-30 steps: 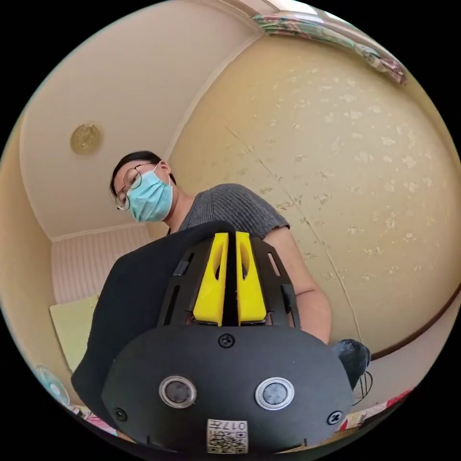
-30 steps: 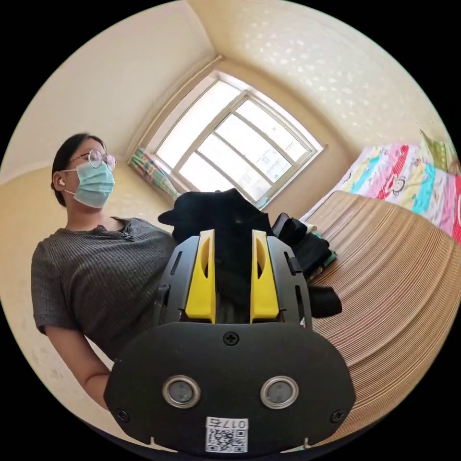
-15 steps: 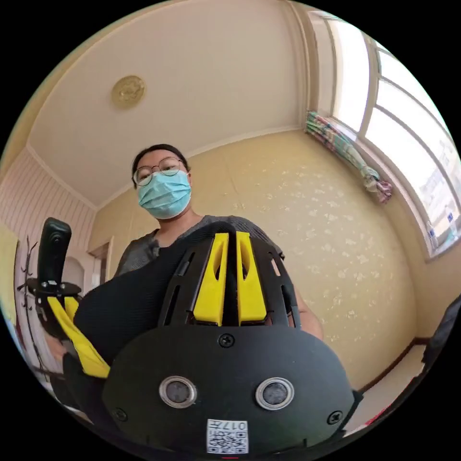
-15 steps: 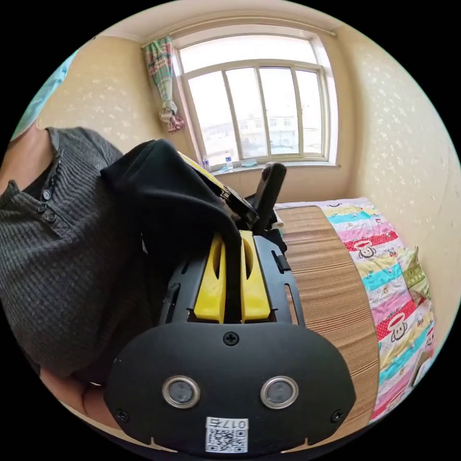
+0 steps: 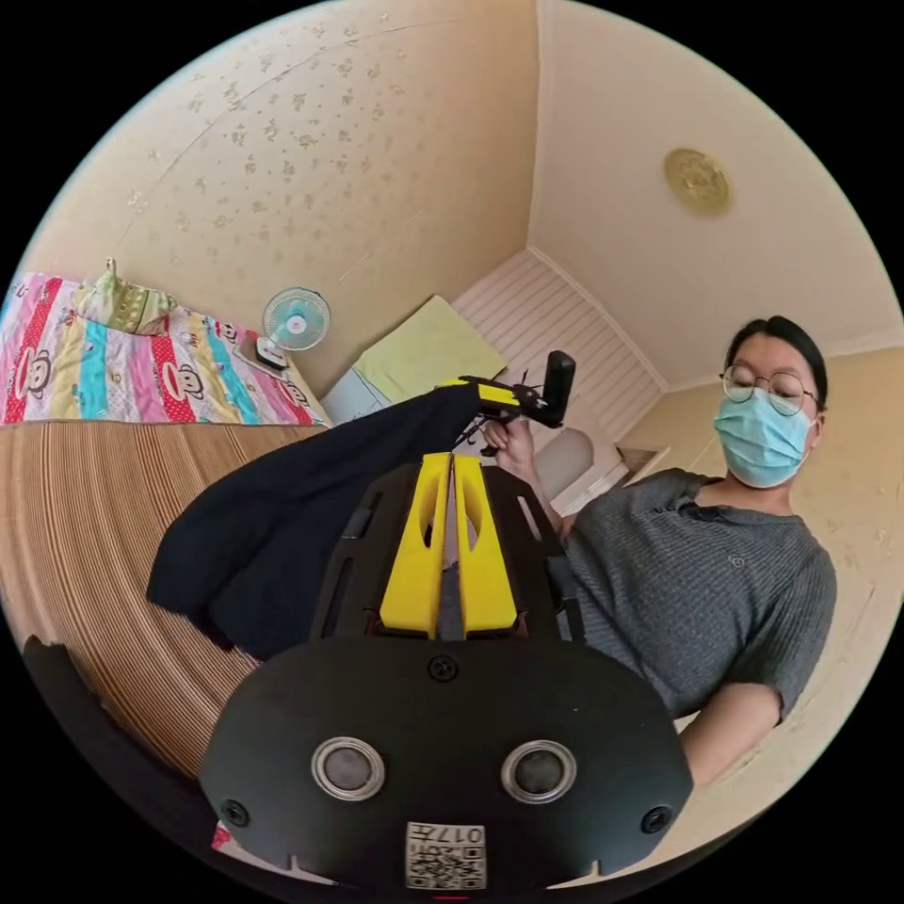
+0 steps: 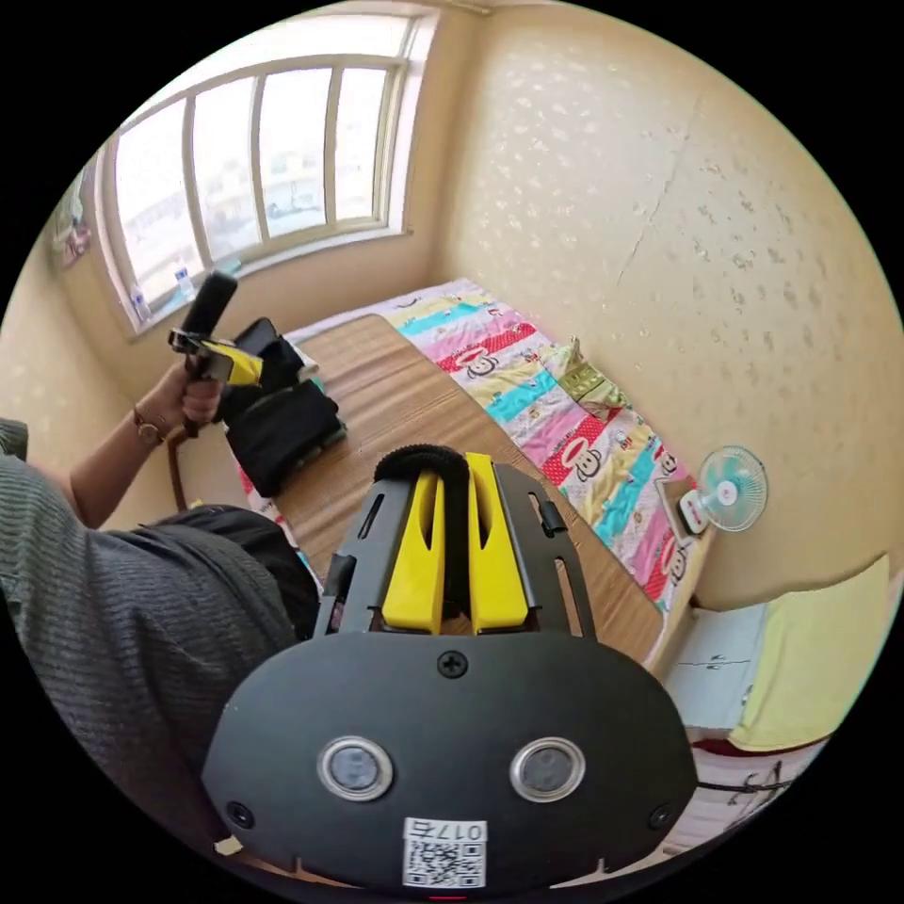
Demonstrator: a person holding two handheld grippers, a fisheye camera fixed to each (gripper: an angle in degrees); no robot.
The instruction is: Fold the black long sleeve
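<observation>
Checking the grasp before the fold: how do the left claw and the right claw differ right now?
The right claw is shut on the black long sleeve, with dark cloth filling its gap; the left claw is shut with only a thin bare slit. The sleeve hangs from the right claw above the woven mat, and merely passes behind the left claw. Both have yellow jaws on black bodies.

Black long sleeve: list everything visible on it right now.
The black long sleeve looks like soft, dark, matte cloth, unfolded and bunched. One end is pinched in the right gripper, with a small loop poking above the yellow jaws. It sags from there over the ribbed brown mat and passes behind the left gripper. Contact with the mat is unclear.
</observation>
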